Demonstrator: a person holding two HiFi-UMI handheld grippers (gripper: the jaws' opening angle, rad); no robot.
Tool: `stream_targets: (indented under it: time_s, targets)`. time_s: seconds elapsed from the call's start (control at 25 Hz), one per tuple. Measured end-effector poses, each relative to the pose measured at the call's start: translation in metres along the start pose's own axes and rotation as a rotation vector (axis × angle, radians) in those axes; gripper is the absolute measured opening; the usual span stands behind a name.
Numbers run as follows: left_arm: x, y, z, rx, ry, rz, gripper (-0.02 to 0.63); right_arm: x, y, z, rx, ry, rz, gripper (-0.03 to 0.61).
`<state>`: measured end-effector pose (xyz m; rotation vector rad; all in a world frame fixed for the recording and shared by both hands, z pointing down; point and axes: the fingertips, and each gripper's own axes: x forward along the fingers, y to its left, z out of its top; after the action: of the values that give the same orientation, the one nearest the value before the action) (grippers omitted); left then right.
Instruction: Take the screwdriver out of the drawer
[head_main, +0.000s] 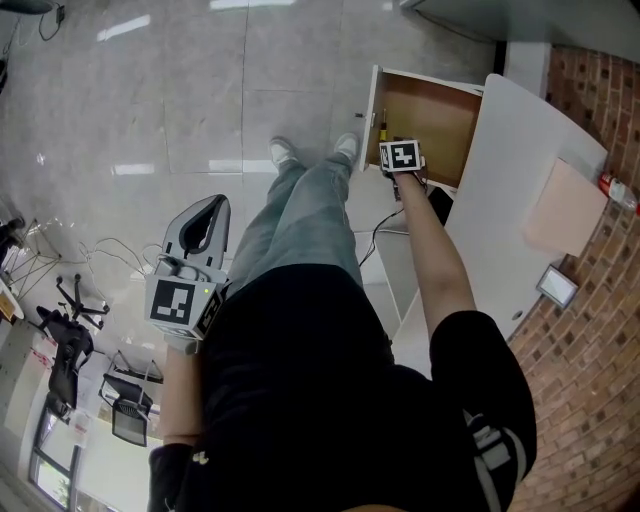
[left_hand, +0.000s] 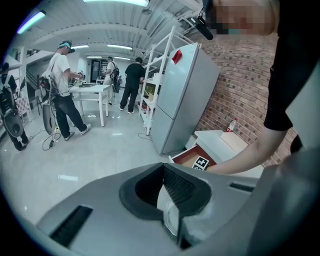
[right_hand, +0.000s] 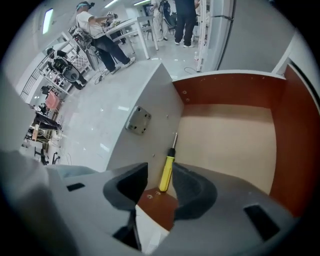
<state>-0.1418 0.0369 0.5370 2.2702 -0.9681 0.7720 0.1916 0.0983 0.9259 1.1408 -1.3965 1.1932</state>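
The drawer (head_main: 428, 112) stands pulled open under the white cabinet, with a pale bottom (right_hand: 225, 140) and red-brown walls. A screwdriver (right_hand: 167, 172) with a yellow handle and a thin steel shaft lies along the drawer's left wall; it is also a small sliver in the head view (head_main: 382, 124). My right gripper (right_hand: 162, 182) points down into the drawer's near left corner. Its jaws stand open on either side of the handle's end and do not press it. My left gripper (head_main: 213, 202) hangs out over the floor, away from the drawer, shut with nothing in it (left_hand: 163, 167).
A white cabinet top (head_main: 515, 190) carries a beige sheet (head_main: 560, 205) against the brick wall. A black cable (head_main: 385, 225) runs on the floor below the drawer. A grey refrigerator (left_hand: 182, 95) and people at a white table (left_hand: 90, 90) stand farther off. Chairs (head_main: 70, 340) sit at the left.
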Motion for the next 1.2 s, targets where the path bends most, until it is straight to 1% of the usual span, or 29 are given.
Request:
stream_targets:
  time_s: [0.12, 0.36, 0.56, 0.72, 0.88, 1.12, 1.2]
  targets:
    - [0.01, -0.002, -0.009, -0.024, 0.015, 0.0, 0.003, 0.019, -0.008, -0.002, -0.017, 0.048, 0.001, 0.161]
    - [0.024, -0.004, -0.03, -0.06, 0.058, 0.006, 0.003, 0.053, -0.018, -0.013, -0.016, 0.142, 0.024, 0.156]
    - [0.035, -0.003, -0.041, -0.078, 0.093, 0.04, 0.003, 0.081, -0.019, -0.025, 0.006, 0.216, 0.05, 0.158]
    - [0.037, -0.002, -0.045, -0.085, 0.095, 0.041, 0.003, 0.092, -0.022, -0.03, 0.028, 0.242, 0.047, 0.144]
    - [0.039, -0.001, -0.053, -0.107, 0.118, 0.064, 0.003, 0.094, -0.023, -0.028, 0.035, 0.27, 0.035, 0.135]
    - [0.045, -0.011, -0.058, -0.119, 0.109, 0.047, 0.003, 0.095, -0.021, -0.028, 0.035, 0.282, 0.053, 0.127]
    - [0.047, -0.014, -0.055, -0.118, 0.108, 0.046, 0.003, 0.095, -0.019, -0.028, 0.046, 0.271, 0.065, 0.092]
